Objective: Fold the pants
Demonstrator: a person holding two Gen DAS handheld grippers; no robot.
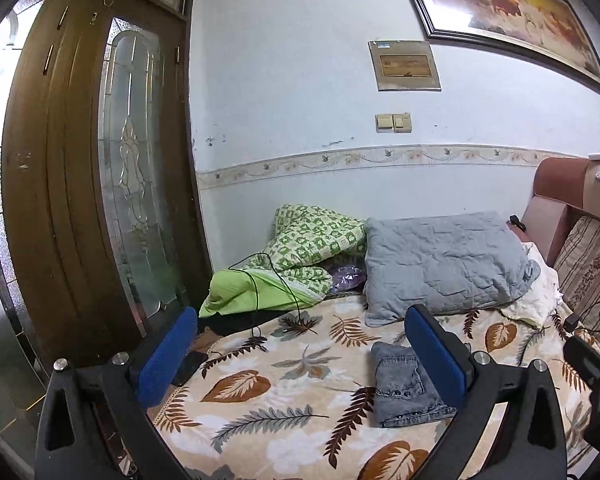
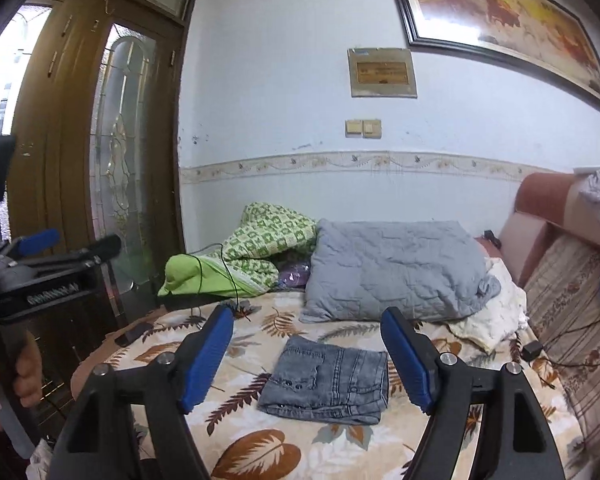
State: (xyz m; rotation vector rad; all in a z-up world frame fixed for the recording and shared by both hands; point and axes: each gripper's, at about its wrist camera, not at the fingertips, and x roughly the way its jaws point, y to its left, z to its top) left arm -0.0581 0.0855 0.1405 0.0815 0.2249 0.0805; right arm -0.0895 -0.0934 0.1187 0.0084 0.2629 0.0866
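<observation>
1. Two sets of tongs hang above the bed (image 2: 260, 456), both pointing across it toward the wall.
2. Left tongs (image 1: 300, 352) stand spread wide, with nothing between the blue pads; the right tongs (image 2: 306, 360) are also parted and hold nothing.
3. Pants (image 2: 328, 384), grey denim, lie on the leaf-print blanket as a compact folded bundle, flat and squared, with no leg trailing out. In the right wrist view they sit at about 6 o'clock of the frame centre, framed between the pads but untouched below them; in the left wrist view they lie at about 5 o'clock, partly hidden behind the right-hand pad.
4. Grey pillow (image 2: 396, 272) sits at 12 o'clock of the pants, near but apart; a green quilt (image 2: 260, 248) is piled at 11 o'clock.
5. Judging by the tidy bundle and both tongs clear of it, the folding looks finished and the step in hand is the release.
6. Any next move seems to call only for keeping clear of the cloth; a loose edge, if one shows, would need pressing flat.
</observation>
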